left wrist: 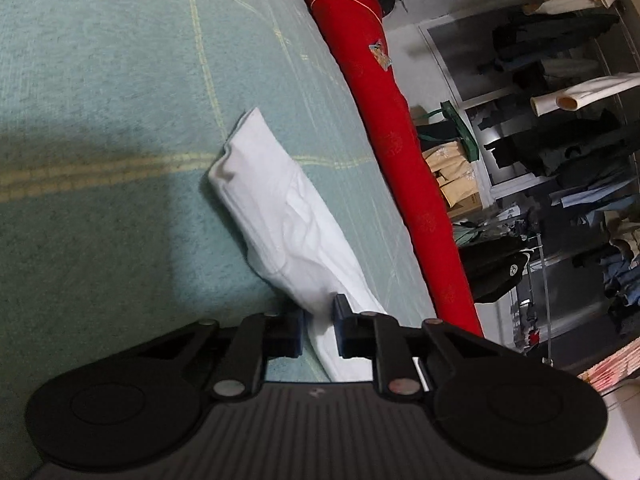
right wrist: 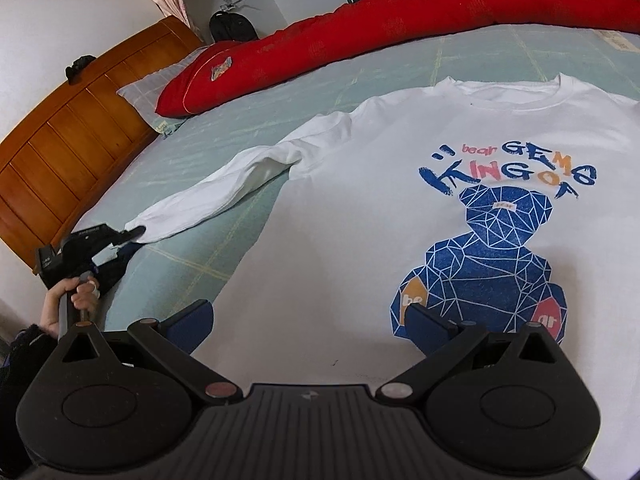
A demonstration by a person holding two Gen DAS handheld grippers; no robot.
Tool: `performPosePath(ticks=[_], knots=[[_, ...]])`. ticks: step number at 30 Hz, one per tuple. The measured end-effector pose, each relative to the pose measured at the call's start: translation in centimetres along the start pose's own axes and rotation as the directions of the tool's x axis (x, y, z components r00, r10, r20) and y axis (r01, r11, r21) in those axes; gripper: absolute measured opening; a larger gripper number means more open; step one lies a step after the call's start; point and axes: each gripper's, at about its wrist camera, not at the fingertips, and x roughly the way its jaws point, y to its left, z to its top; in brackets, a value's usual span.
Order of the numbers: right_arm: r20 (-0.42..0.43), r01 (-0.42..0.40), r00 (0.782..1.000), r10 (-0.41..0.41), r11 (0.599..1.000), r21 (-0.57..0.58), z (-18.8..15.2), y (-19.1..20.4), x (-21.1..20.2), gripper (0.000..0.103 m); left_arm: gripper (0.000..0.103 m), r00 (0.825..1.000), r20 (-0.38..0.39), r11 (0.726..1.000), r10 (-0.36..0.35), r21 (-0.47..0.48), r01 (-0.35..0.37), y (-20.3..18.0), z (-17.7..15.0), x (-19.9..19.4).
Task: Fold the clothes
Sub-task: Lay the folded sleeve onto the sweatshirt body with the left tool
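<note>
A white long-sleeved T-shirt (right wrist: 360, 208) with a blue bear print lies face up and flat on the green bedspread (right wrist: 192, 264). Its left sleeve (right wrist: 224, 188) stretches out toward the headboard. In the left wrist view the sleeve (left wrist: 280, 208) runs down into my left gripper (left wrist: 319, 320), whose pads are shut on the cuff end. The right wrist view shows that same left gripper (right wrist: 128, 238) at the cuff, held by a hand (right wrist: 60, 304). My right gripper (right wrist: 310, 320) hovers open above the shirt's lower front, with nothing between its fingers.
A long red bolster (right wrist: 360, 36) lies along the bed's far side, also seen as the red bolster (left wrist: 384, 128). A wooden headboard (right wrist: 72, 140) and a pillow (right wrist: 148, 96) stand at the left. Hanging clothes and boxes (left wrist: 560, 160) fill the room beyond the bed.
</note>
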Motion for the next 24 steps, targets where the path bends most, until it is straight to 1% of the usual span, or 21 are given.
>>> performPosePath(ticks=[3,8,12,13,14,17,18,21,24], knots=[[-0.002,0.005,1.000,-0.005,1.000,-0.009,-0.1,0.1,-0.1,0.103,0.017,1.000,0.011,1.000,0.005,-0.004,-0.005,0.0,-0.1,0.2],[-0.003,0.007,1.000,-0.007,1.000,0.010,-0.2,-0.2,0.0,0.103,0.017,0.999,0.032,1.000,0.028,0.003,-0.028,-0.7,1.3,2.0],[-0.004,0.010,1.000,-0.010,1.000,0.000,-0.3,0.0,0.0,0.103,0.017,0.999,0.036,0.999,0.035,-0.001,-0.035,-1.2,2.2,3.5],[-0.004,0.017,1.000,-0.017,1.000,-0.006,-0.3,0.0,0.0,0.103,0.016,0.998,0.035,0.998,0.054,0.013,-0.055,-1.5,2.2,3.4],[-0.003,0.025,1.000,-0.025,1.000,-0.010,-0.2,0.0,-0.1,0.103,0.013,0.997,0.035,0.997,0.074,0.026,-0.075,-1.7,2.1,3.3],[-0.001,0.037,0.999,-0.037,0.999,-0.016,-0.2,0.0,-0.3,0.103,0.009,0.992,0.044,0.991,0.118,0.061,-0.121,-2.6,2.1,2.6],[-0.001,0.040,0.999,-0.040,0.999,-0.016,-0.2,0.0,-0.3,0.103,0.009,0.990,0.050,0.988,0.135,0.073,-0.138,-3.1,2.1,2.4],[0.004,0.049,0.999,-0.049,0.999,-0.023,-0.1,0.0,-0.5,0.103,0.006,0.979,0.099,0.975,0.177,0.119,-0.188,-4.3,2.3,1.3],[0.013,0.053,0.999,-0.053,0.998,-0.036,0.0,0.1,-0.6,0.103,0.005,0.975,0.137,0.969,0.175,0.148,-0.195,-5.0,2.8,0.2]])
